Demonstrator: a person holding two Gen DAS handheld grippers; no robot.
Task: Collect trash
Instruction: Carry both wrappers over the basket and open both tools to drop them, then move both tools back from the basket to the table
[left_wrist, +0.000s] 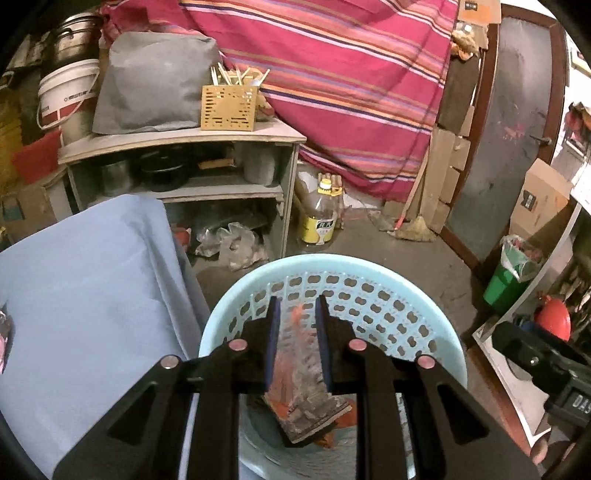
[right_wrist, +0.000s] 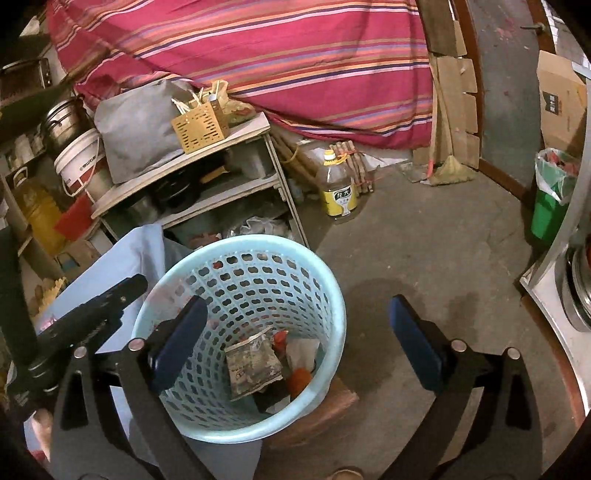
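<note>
Pale-blue wastebasket (left_wrist: 424, 280) is sitting right under your left gripper (left_wrist: 297, 332), which is pinching a flat snack wrapper (left_wrist: 295, 373) while the right gripper (right_wrist: 295, 332) is gaping empty, so let go only over the opening.

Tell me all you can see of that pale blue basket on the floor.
The basket is a round, pale blue bin that looks like plastic, with a smooth solid rim and walls pierced by rows of small oval holes. It stands upright and open-topped on the concrete floor, beside a blue cloth. Inside lie crumpled wrappers and red and white scraps. The left gripper holds a flat wrapper above its mouth; the open right gripper hovers over it, empty.
</note>
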